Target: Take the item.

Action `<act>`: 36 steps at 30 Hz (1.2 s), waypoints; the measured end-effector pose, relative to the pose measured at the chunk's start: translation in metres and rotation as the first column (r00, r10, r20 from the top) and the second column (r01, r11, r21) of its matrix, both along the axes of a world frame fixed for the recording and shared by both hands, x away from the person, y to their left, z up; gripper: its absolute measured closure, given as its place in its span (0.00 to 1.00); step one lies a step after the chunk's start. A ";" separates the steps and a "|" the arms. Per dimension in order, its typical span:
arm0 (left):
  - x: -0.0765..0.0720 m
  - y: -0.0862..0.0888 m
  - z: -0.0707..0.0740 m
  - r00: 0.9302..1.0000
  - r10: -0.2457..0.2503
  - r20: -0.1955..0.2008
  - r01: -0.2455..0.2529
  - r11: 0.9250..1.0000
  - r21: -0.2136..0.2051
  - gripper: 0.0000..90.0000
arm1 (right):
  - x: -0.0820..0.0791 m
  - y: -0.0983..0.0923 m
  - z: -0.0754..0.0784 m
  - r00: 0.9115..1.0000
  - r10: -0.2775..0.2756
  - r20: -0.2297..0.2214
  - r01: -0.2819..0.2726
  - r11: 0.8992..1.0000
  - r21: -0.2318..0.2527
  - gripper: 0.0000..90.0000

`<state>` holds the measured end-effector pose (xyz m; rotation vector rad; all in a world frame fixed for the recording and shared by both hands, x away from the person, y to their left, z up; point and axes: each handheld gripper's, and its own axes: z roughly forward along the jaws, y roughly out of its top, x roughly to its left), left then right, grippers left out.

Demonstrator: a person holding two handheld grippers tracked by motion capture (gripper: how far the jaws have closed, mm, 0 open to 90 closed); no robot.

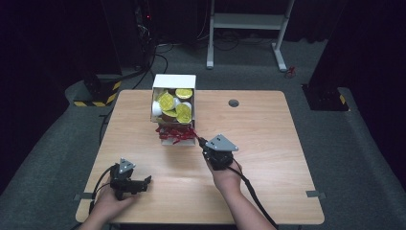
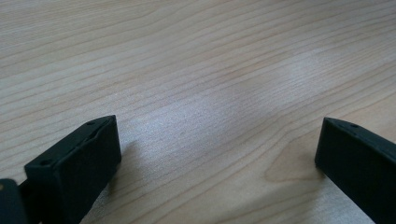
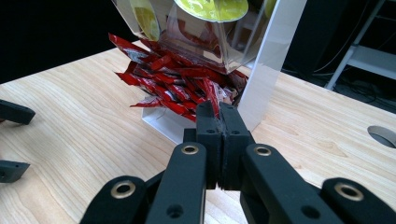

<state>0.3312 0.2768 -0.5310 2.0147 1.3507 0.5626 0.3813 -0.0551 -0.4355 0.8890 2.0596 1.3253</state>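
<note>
At the near left of the light wooden table, the left gripper lies low over the bare top in the person's left hand, pointing right. In the left gripper view its two black jaws stand wide apart with bare wood grain between them, and nothing is held.

Towards the middle of the far side stands a white open-fronted dispenser box. Its upper part holds round capsules with yellow-green foil lids, piled behind a clear panel. Its lower tray is filled with small red foil sachets, some spilling over the near edge.

Just right of that tray, the right gripper, carried in the person's right hand, reaches its tips into the heap. In the right gripper view the jaws are pressed together on the end of one red sachet at the near right of the pile, beside the box's white side wall. The left gripper's spread jaw tips show far off at the left edge of that view.

Farther right, a small round grey grommet sits in the tabletop near the far edge. Beyond the table, on the dark floor, stands a white metal frame.
</note>
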 end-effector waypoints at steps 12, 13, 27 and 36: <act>0.000 0.000 0.000 1.000 0.000 0.000 0.000 1.000 0.000 0.01 | -0.011 -0.011 0.001 1.000 -0.001 0.019 0.001 1.000 0.019 0.99; 0.000 0.000 0.000 1.000 0.000 0.000 0.000 1.000 0.000 0.01 | -0.011 -0.012 0.001 1.000 0.000 0.021 0.000 1.000 0.021 0.99; 0.000 0.000 0.000 1.000 0.000 0.000 0.000 1.000 0.000 0.01 | -0.021 -0.026 0.000 1.000 -0.001 0.029 -0.001 0.998 0.061 0.99; 0.000 0.000 0.000 1.000 0.000 0.000 0.000 1.000 0.000 0.01 | -0.027 -0.035 0.001 1.000 0.000 0.027 -0.003 0.997 0.081 1.00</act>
